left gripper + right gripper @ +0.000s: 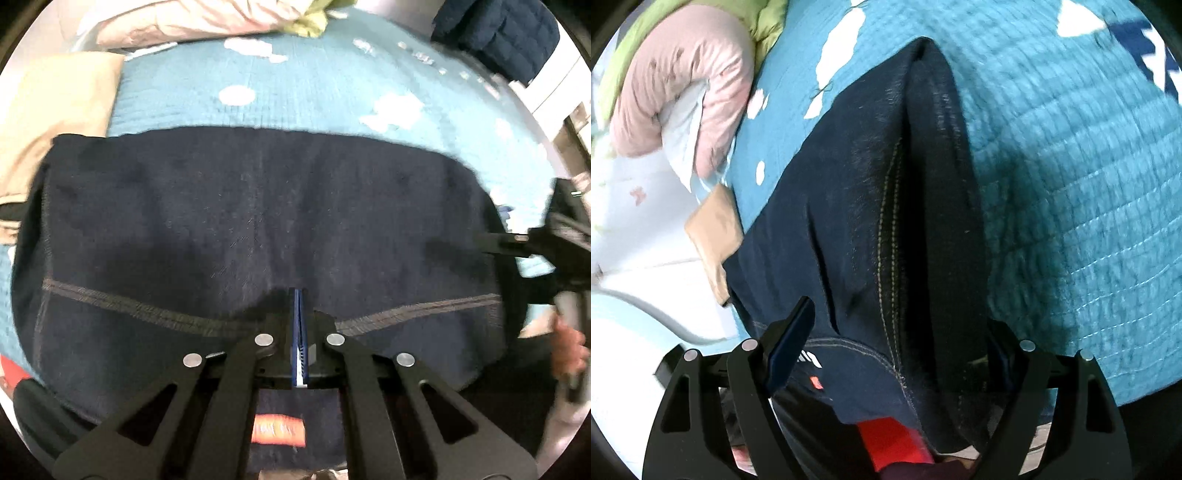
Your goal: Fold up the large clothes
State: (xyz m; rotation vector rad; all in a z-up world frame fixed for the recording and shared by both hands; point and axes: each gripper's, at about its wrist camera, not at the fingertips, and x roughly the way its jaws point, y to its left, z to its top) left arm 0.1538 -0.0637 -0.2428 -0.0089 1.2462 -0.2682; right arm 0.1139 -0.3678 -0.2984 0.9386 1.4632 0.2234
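Both tongs over navy garment [258, 206] – left [298, 325] closed, right [897, 354] spread

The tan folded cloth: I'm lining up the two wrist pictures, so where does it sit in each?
Left wrist: tan folded cloth at the left edge, beside the navy garment.
Right wrist: tan folded cloth left of centre, touching the navy garment.
Shared landmark: pink quilt beyond it.

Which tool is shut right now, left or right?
The left tool: its blue pads meet in a thin line above the navy garment. The right tool stands wide open, straddling the garment's edge.
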